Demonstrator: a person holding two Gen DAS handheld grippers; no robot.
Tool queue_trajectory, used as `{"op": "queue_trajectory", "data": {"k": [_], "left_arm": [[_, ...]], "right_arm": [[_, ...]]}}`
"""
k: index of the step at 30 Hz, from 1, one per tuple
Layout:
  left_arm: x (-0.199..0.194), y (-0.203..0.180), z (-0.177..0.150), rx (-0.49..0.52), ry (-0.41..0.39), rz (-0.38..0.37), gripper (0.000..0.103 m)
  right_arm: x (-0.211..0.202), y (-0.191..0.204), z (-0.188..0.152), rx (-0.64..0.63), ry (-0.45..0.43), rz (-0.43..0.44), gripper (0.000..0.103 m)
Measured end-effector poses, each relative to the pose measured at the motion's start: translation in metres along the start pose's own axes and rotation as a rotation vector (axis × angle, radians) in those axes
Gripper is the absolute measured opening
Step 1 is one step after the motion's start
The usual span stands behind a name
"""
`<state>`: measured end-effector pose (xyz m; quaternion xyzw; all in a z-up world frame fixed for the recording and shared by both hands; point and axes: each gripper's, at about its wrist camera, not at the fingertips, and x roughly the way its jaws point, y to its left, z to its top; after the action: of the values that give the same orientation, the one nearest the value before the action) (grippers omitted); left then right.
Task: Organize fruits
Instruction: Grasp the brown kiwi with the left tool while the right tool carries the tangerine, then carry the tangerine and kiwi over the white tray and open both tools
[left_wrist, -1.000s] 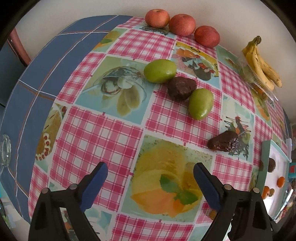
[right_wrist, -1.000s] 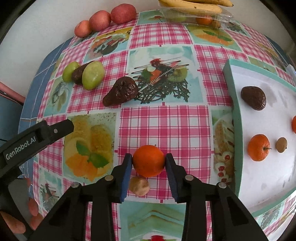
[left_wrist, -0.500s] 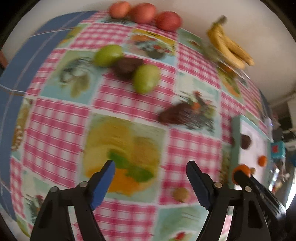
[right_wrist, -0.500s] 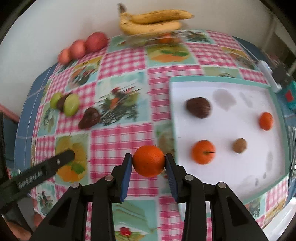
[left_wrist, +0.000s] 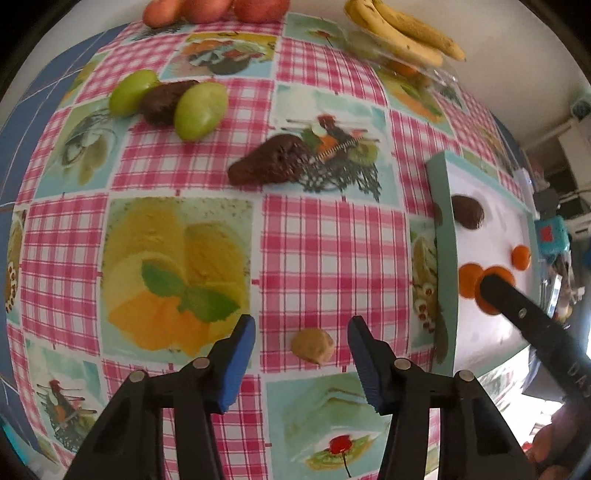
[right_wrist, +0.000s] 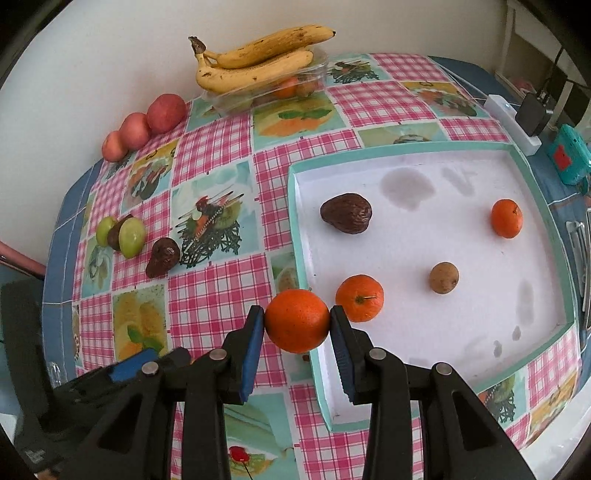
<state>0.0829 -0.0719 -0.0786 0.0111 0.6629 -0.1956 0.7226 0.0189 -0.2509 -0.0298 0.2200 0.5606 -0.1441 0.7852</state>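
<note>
Between your right gripper's (right_wrist: 297, 321) jaws an orange (right_wrist: 297, 320) sits clamped, at the near-left rim of the white tray (right_wrist: 524, 162). Your left gripper's (left_wrist: 301, 341) jaws have just been closing yet stand apart, a small brown fruit (left_wrist: 312, 346) lying untouched between them on the tablecloth (left_wrist: 332, 240).

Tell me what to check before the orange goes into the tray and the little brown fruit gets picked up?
1. Round orange clamped between the right gripper pads: ok.
2. Orange over the white tray with teal rim: roughly above its near-left rim, not ok yet.
3. Free spot in the tray near the other orange: ok.
4. Small round tan fruit between the left gripper pads: ok.
5. Left jaws have just been closing, pads not yet touching the fruit: not ok.
6. Left gripper low enough to grip: cannot tell.
</note>
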Motion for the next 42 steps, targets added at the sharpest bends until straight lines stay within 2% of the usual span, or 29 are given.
{"op": "queue_trajectory", "data": {"k": [7,11,17,24,30,36,42], "left_arm": [[0.009,-0.007,-0.002,0.026,0.024,0.020,0.047],[0.013,-0.008,-0.002,0.035,0.032,0.032,0.038],[0.015,-0.011,-0.005,0.039,0.032,0.016,0.029],[0.004,-0.010,0.002,0.029,0.010,-0.001,0.029],[-0.024,-0.029,0.007,0.051,-0.077,-0.048,0.029],[-0.043,-0.062,0.008,0.118,-0.142,-0.102,0.029],[-0.050,-0.100,0.000,0.208,-0.171,-0.146,0.029]], "right_arm": [[0.000,-0.002,0.000,0.006,0.002,0.006,0.038],[-0.001,-0.004,0.001,0.013,-0.002,0.009,0.038],[0.000,-0.004,0.001,0.019,-0.002,0.017,0.038],[-0.002,-0.009,0.001,0.036,-0.007,0.027,0.038],[-0.014,-0.022,0.004,0.055,-0.043,0.000,0.038],[-0.034,-0.059,0.008,0.118,-0.103,-0.079,0.038],[-0.052,-0.101,0.007,0.184,-0.147,-0.123,0.038]]}}
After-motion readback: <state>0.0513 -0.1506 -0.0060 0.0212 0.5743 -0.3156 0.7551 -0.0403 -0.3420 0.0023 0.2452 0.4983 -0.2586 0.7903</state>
